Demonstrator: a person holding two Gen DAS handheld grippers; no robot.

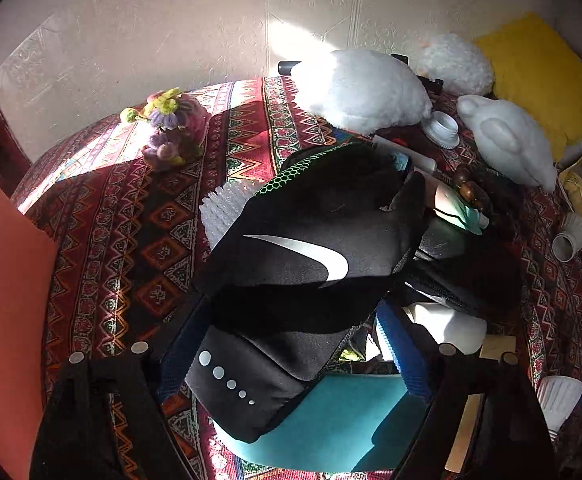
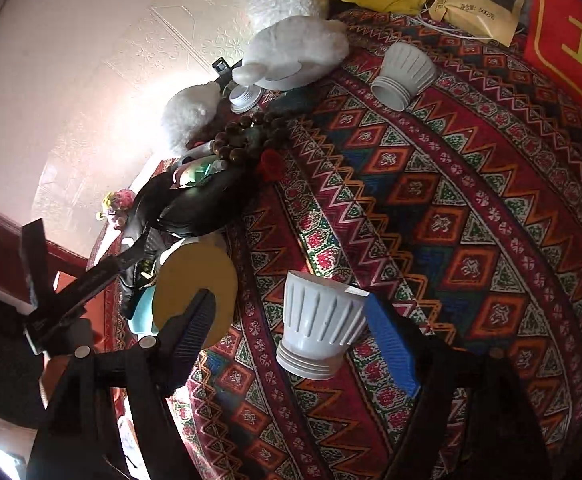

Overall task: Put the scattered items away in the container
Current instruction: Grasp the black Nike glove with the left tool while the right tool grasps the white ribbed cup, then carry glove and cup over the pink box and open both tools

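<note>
On the worktop with the red patterned cloth [image 1: 103, 216], a black bag [image 1: 303, 264] with a silver swoosh sits in the middle. It is the landmark here. To the left of the bag, near the wall, stands a small bunch of fuzzy flowers [image 1: 171, 128]. A white brush [image 1: 227, 208] peeks out from under the bag's left edge. The left gripper [image 1: 291, 364] hangs over the bag's near end. Its blue fingers [image 1: 403, 352] stand on both sides of the dark fabric, but it is hard to tell if they pinch it. A teal thing [image 1: 331, 420] lies under the bag's near side. Behind the bag rest fluffy white toys [image 1: 363, 88] and a white cap [image 1: 443, 128]. To the right of the bag lie brown beads [image 1: 471, 192], and farther right a white ribbed cup [image 1: 569, 236] lies on its side. Another white ribbed cup [image 2: 319, 324] sits well to the right of the bag. The right gripper [image 2: 291, 332] is spread around this cup, with one blue finger [image 2: 391, 348] just beside it and the other apart.
</note>
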